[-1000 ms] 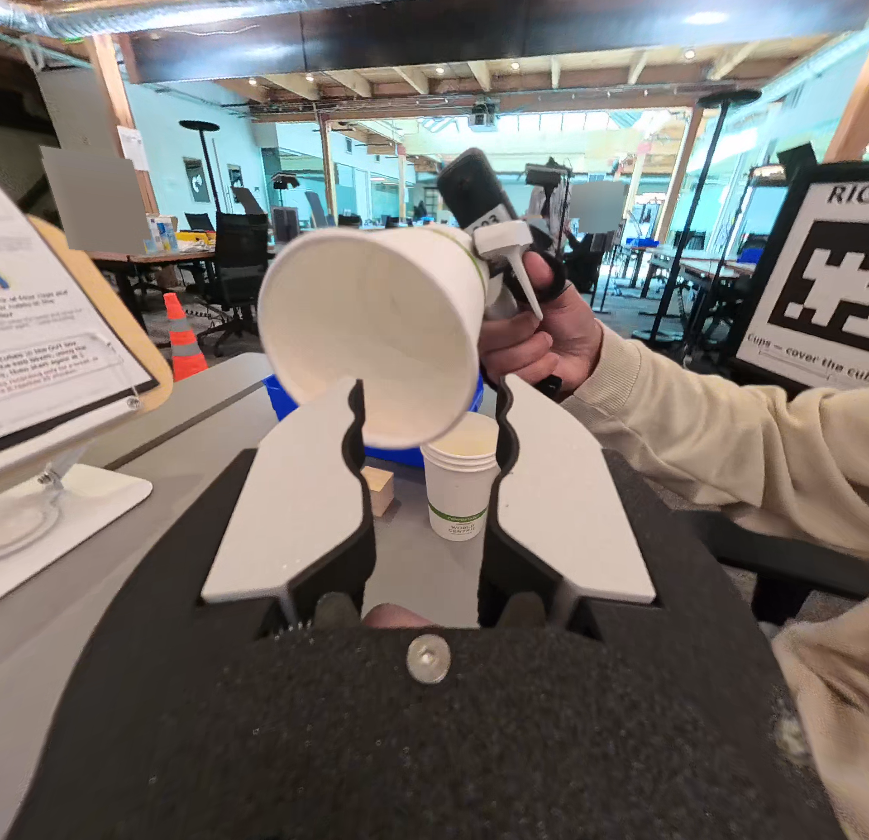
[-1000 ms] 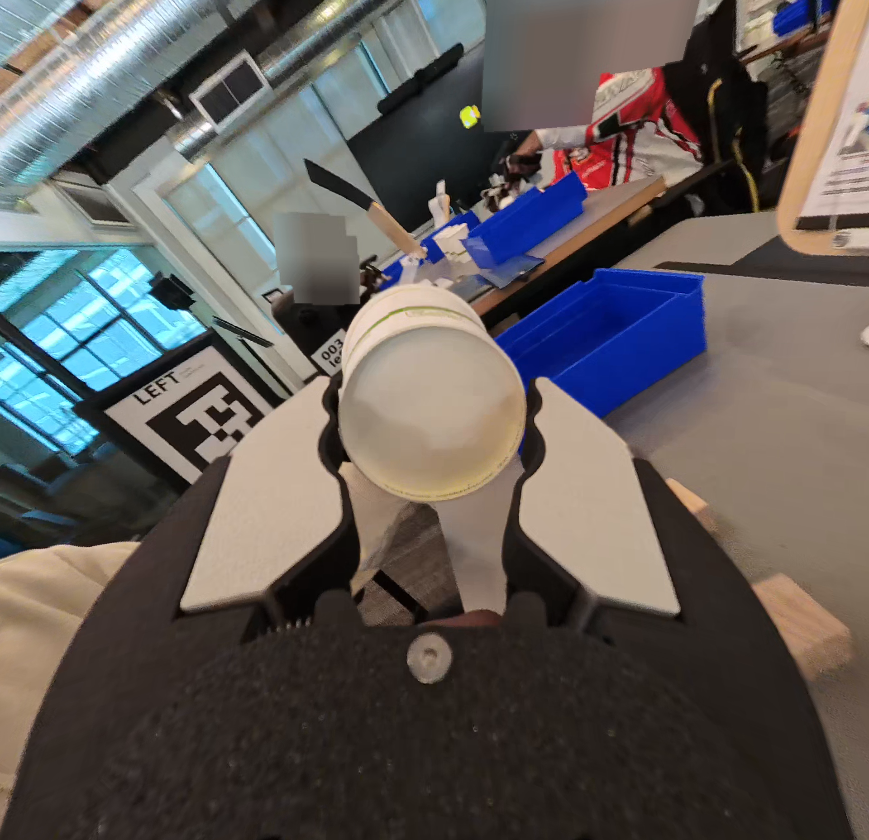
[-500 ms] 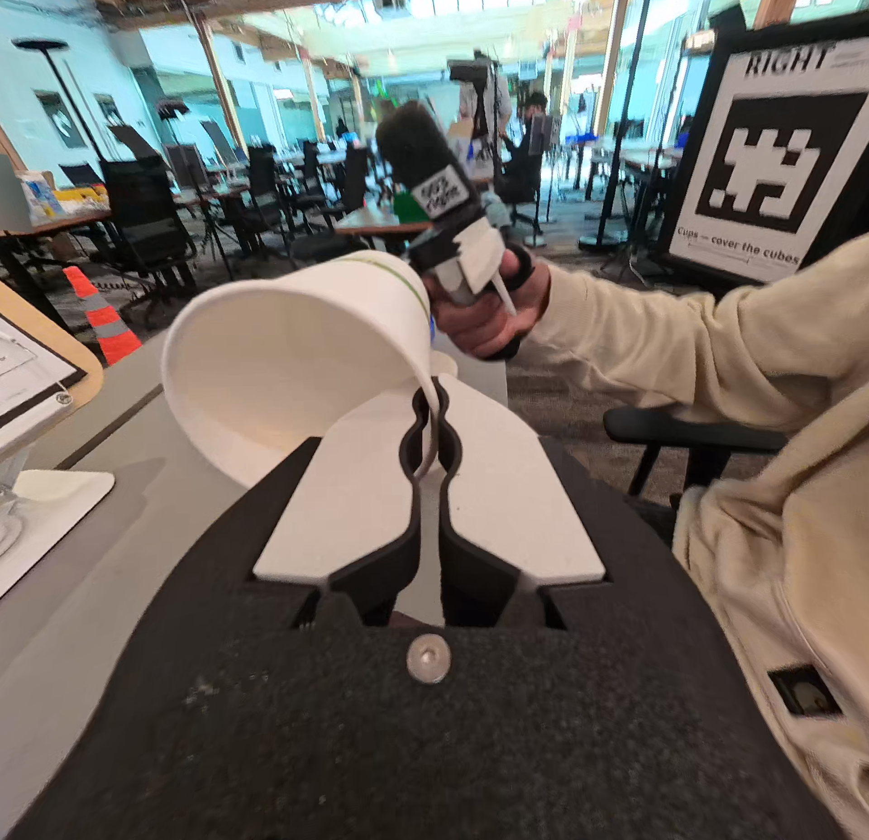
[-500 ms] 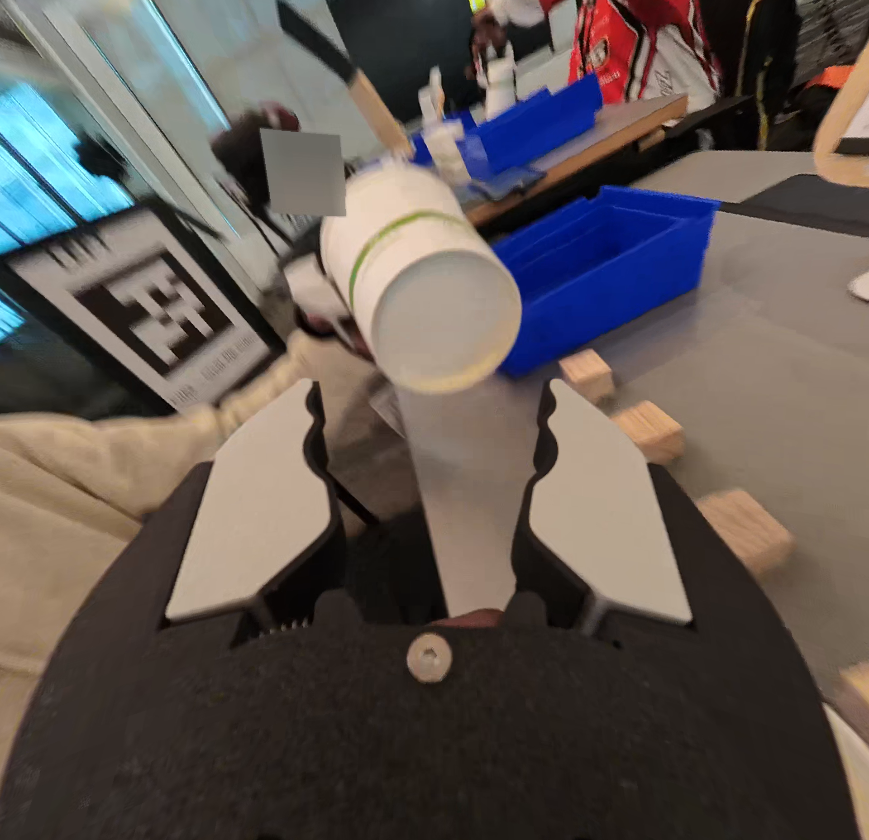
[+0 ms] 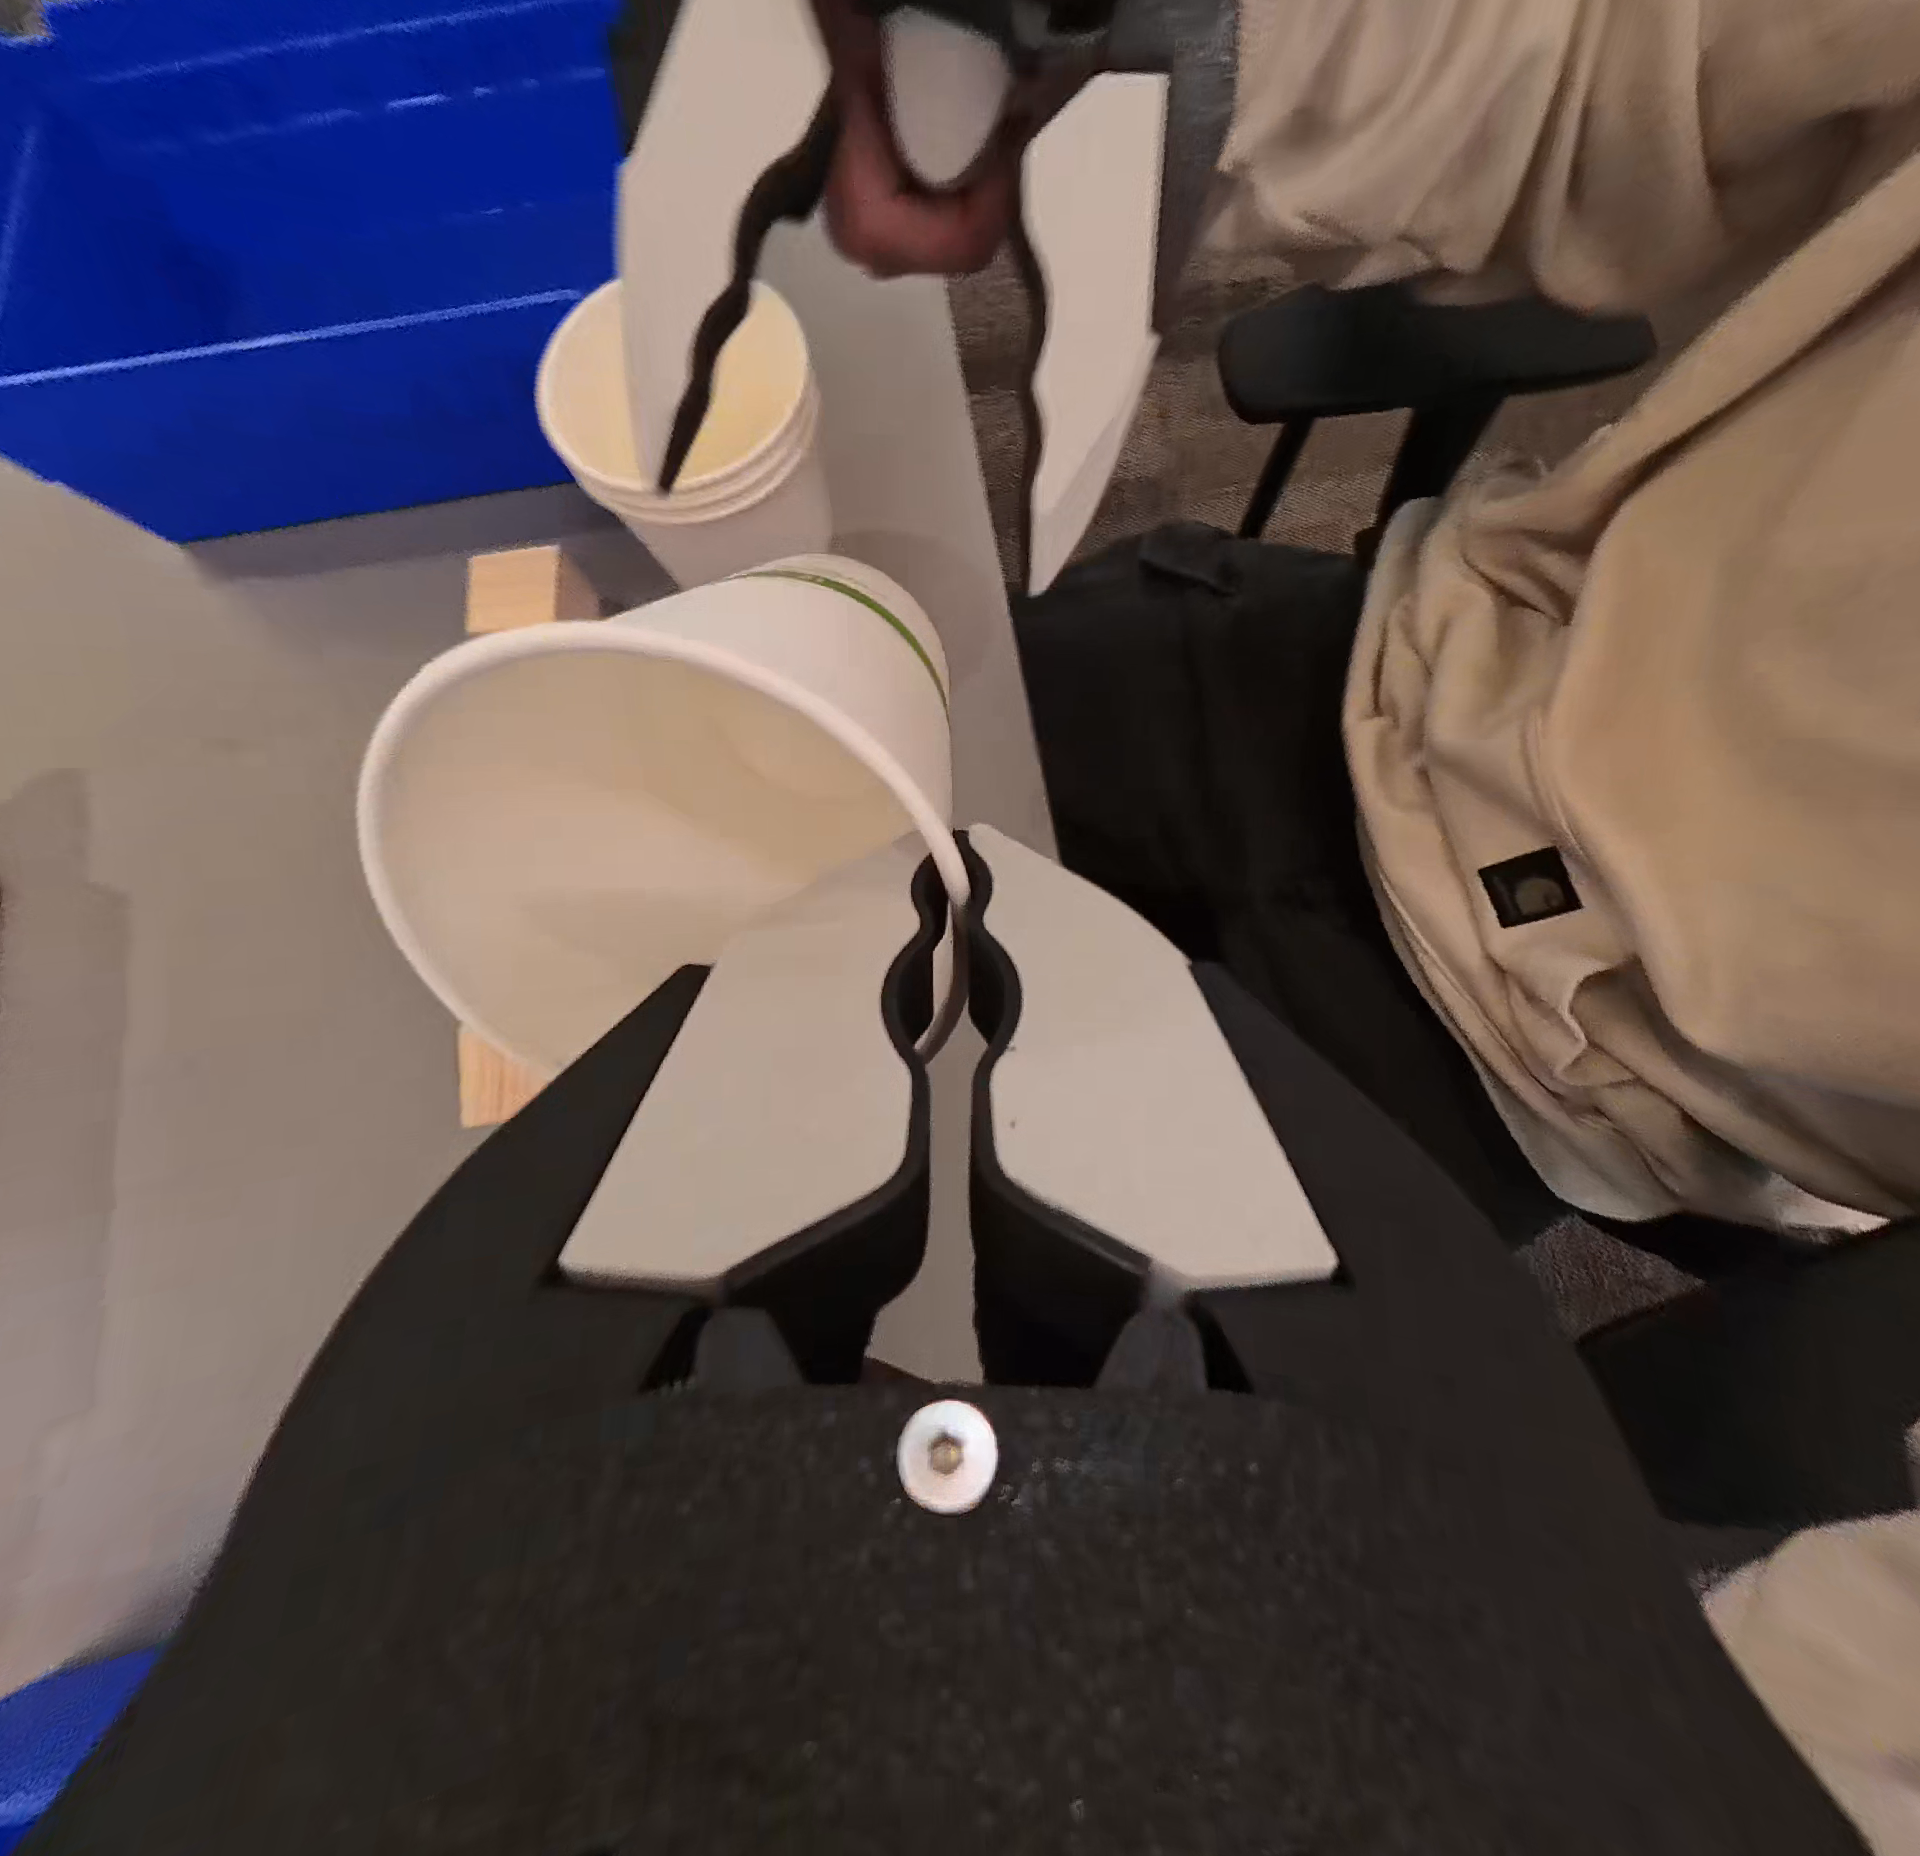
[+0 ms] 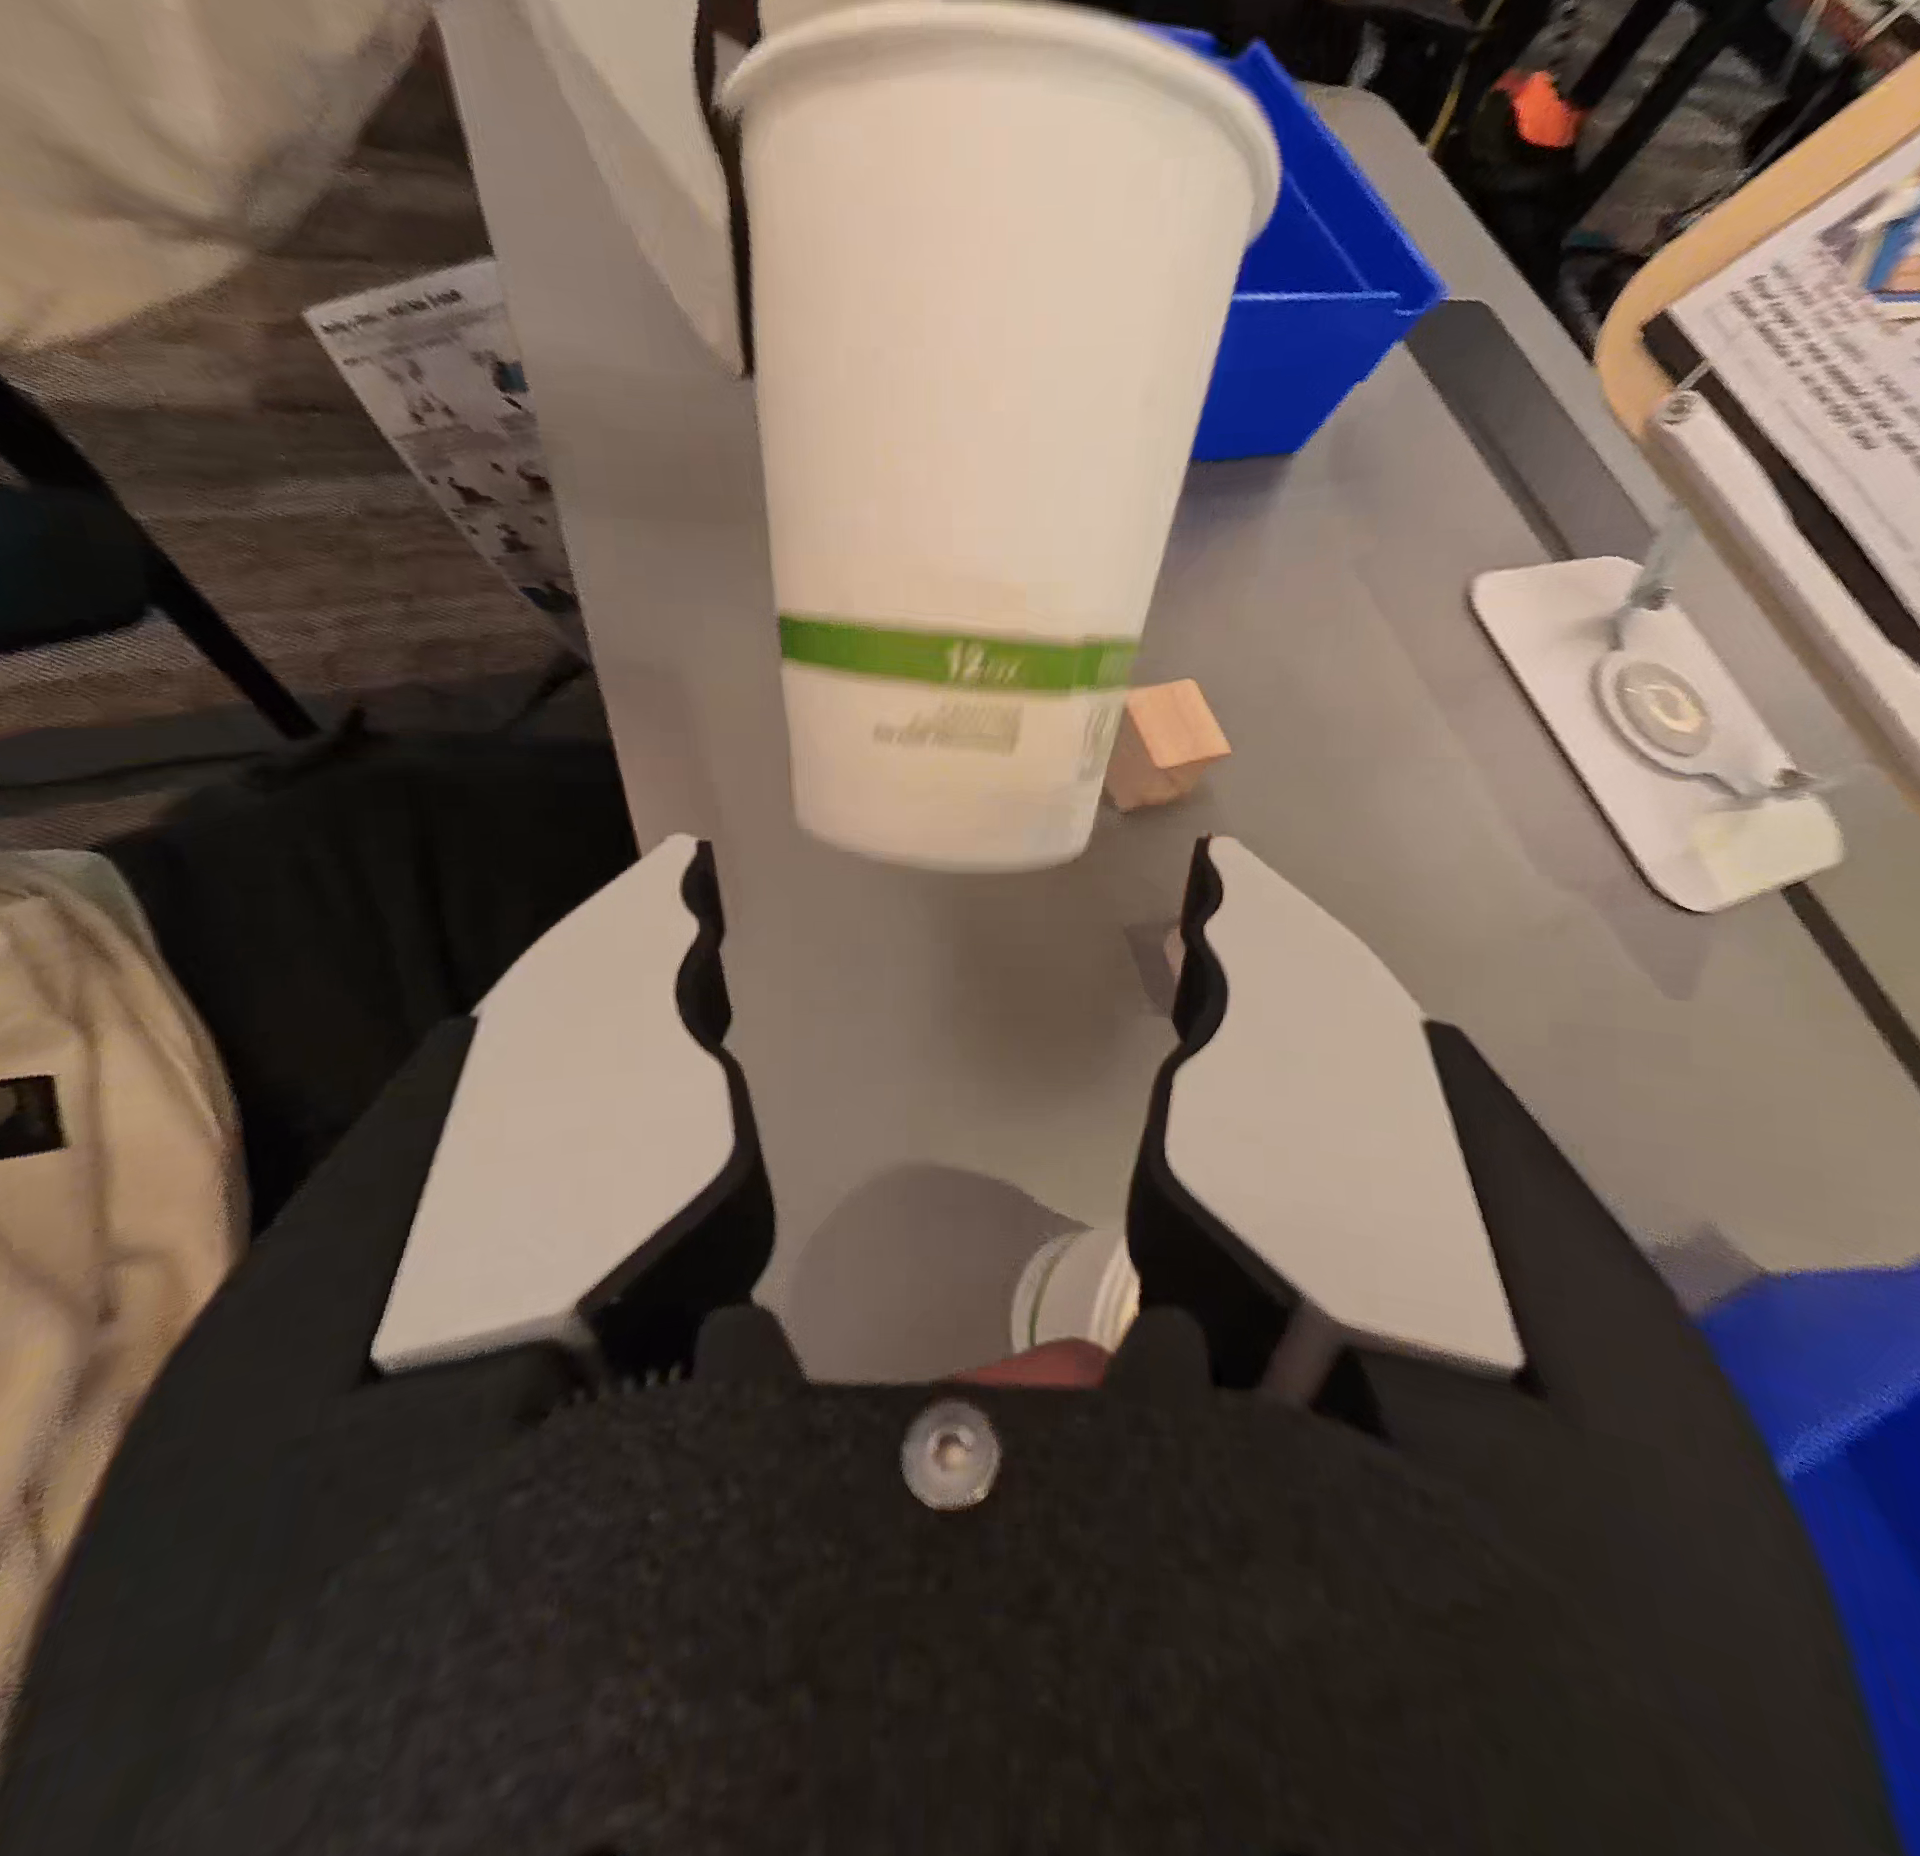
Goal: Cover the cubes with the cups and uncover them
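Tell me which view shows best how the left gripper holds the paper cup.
The left wrist view: the left gripper pinches the paper cup by its rim, and the cup's mouth faces the camera. The right wrist view shows the cup's outer wall, but the grip on the rim is mostly hidden behind it.

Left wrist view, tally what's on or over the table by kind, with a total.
Held paper cup: 1
Cup stack: 1
Wooden cubes: 2
Blue bins: 2
Total: 6
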Tool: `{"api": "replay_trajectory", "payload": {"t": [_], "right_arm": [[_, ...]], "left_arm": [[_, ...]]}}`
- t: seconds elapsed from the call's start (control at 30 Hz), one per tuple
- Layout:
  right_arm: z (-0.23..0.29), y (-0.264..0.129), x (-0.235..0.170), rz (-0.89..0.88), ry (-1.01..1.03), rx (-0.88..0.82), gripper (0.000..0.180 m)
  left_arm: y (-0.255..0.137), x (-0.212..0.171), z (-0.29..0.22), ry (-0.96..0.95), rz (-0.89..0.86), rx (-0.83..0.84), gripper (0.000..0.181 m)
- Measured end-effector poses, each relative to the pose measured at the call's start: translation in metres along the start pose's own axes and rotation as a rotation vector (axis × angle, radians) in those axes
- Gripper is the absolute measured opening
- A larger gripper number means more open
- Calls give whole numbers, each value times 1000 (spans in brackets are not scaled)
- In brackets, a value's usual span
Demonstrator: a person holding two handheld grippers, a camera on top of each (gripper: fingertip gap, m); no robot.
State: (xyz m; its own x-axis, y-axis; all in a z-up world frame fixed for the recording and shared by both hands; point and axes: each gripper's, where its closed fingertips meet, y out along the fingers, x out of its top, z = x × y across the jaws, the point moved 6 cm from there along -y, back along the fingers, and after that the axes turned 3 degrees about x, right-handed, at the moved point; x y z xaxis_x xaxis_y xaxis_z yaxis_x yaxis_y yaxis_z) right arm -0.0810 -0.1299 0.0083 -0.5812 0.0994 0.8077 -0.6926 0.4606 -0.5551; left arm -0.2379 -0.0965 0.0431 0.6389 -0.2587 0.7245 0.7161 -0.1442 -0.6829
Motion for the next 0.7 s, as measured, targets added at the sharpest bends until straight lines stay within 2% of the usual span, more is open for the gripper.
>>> {"api": "replay_trajectory", "payload": {"t": [0.2,0.37,0.5,0.6,0.7], "right_arm": [[-4,19,12,-46,126,200,88],[-2,33,17,-31,142,242,85],[-4,35,15,-11,145,223,84],[-6,28,13,-33,161,195,84],[-12,10,9,-83,192,107,84]], "left_arm": [[16,13,-9,66,45,-49,0],[30,16,-13,90,108,-92,0],[33,15,-11,93,121,-64,2],[25,21,-10,73,10,1,38],[4,25,-7,26,-186,145,53]]}}
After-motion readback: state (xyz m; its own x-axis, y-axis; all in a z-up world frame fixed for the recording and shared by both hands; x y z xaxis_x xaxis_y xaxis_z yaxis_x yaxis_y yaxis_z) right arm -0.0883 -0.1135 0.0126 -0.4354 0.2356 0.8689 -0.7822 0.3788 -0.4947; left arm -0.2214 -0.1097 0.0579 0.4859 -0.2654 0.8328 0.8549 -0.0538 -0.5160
